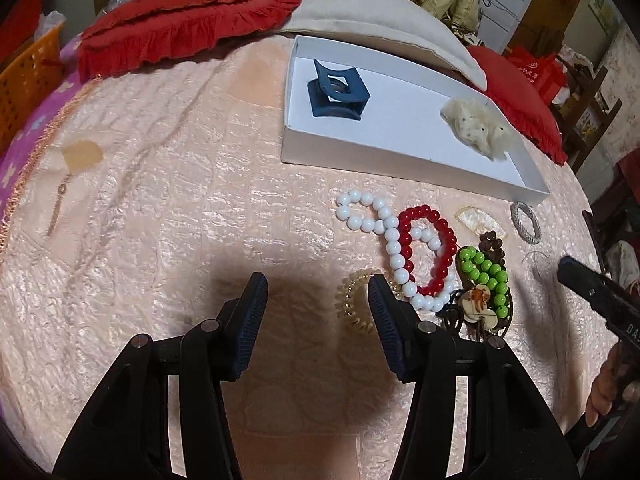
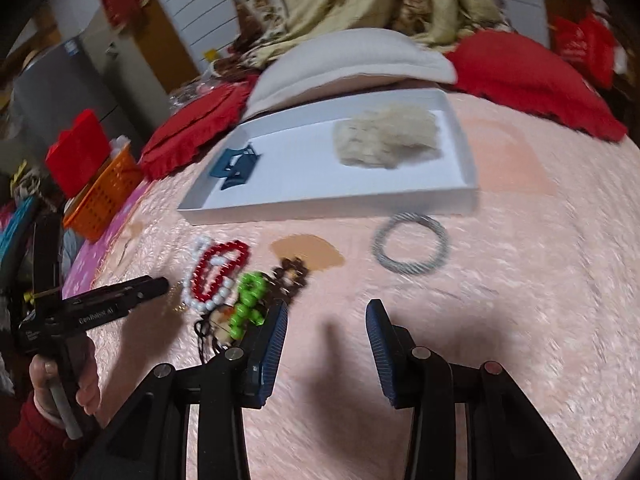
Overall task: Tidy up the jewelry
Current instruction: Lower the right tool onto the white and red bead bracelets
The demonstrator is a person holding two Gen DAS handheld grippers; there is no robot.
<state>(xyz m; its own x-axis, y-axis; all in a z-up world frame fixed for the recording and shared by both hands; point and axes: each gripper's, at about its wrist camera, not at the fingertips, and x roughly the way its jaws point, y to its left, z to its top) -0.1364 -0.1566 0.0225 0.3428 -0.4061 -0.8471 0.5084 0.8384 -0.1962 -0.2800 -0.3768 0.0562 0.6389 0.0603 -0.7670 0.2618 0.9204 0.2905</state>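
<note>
A pink quilted bedspread (image 1: 168, 168) carries everything, and toward its far edge, against the pillows, sits a shallow white tray (image 1: 384, 168). Inside the tray a blue claw clip (image 1: 336, 94) lies near its left end and a cream fluffy hair tie (image 1: 478, 128) near its right end; the middle of the tray floor is bare.

The jewelry yet to be sorted lies in a cluster on the bedspread just in front of the tray's near wall: a white bead bracelet (image 1: 384, 236) tangled through a red bead bracelet (image 1: 430, 252), a green bead bracelet (image 1: 486, 276) touching a brown beaded piece (image 1: 492, 242), a clear coil hair tie (image 1: 356, 300), and a silver bangle (image 2: 412, 246) lying apart near the tray's right corner.

The left gripper (image 1: 318, 312) hovers over bare cloth with its jaws released and nothing between them — the coil tie lies just beside its right finger. The right gripper (image 2: 326, 332) is likewise parted and empty, its left finger close to the green beads.

The step in hand looks like choosing a piece to pick. Going well likely means taking a loose outlier first — the bangle or coil — and pinching across a single strand, so the interlocked white and red bracelets are not dragged together.
</note>
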